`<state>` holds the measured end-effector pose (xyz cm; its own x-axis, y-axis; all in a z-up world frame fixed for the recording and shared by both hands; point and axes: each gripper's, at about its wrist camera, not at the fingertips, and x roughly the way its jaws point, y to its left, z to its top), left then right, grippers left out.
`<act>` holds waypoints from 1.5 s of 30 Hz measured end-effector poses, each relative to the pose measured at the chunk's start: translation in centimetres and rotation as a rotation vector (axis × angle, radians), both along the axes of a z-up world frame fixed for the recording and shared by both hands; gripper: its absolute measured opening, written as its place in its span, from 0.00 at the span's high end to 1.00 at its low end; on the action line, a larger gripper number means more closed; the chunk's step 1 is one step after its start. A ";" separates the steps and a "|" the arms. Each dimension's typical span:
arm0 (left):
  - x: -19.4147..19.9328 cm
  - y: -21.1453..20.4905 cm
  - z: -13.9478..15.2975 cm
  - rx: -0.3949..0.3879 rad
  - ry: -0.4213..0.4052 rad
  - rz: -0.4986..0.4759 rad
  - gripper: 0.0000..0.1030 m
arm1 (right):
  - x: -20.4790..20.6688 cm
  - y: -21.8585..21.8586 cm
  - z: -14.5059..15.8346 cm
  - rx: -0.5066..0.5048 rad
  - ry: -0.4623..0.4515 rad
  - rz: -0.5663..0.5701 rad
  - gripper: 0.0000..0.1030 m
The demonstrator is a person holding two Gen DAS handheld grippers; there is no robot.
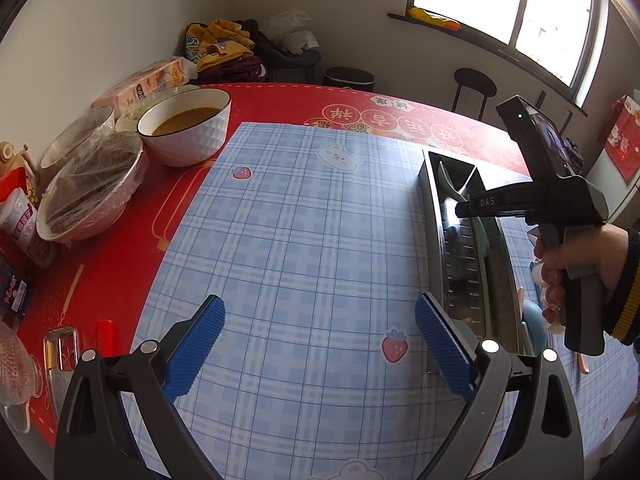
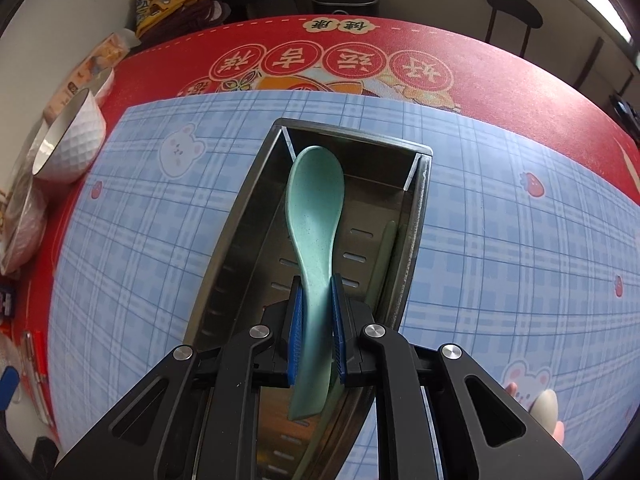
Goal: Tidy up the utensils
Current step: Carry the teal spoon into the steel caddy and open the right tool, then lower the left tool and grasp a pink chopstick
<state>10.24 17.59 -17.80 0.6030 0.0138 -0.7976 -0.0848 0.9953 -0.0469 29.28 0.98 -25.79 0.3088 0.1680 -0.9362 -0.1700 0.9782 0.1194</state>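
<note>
Right gripper (image 2: 316, 320) pinching green spoon (image 2: 316, 216) by its handle, above metal tray (image 2: 240, 216) on checked mat (image 2: 500, 240). Left gripper (image 1: 320, 344) spread wide, empty, over mat just beside tray

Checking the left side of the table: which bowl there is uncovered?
The white bowl with brown liquid; the bowl beside it is wrapped in plastic film.

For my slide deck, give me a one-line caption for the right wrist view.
Right tool shut on a green spoon, holding it over the metal utensil tray on the blue plaid mat.
</note>
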 end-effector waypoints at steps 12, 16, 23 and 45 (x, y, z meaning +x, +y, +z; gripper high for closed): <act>-0.7 -2.5 1.4 0.012 -0.052 -0.071 0.09 | -2.4 -0.9 2.5 0.084 -0.064 0.067 0.58; -0.7 -4.3 1.8 -0.026 -0.061 -0.129 0.12 | -4.9 -3.0 4.5 0.119 -0.114 0.058 0.58; -1.6 -7.7 1.0 -0.112 -0.023 -0.249 0.34 | -11.3 -8.5 6.5 0.142 -0.205 0.010 0.58; -3.6 -16.7 -7.3 -0.086 0.198 -0.524 0.80 | -24.2 -18.2 2.5 0.181 -0.196 -0.161 0.59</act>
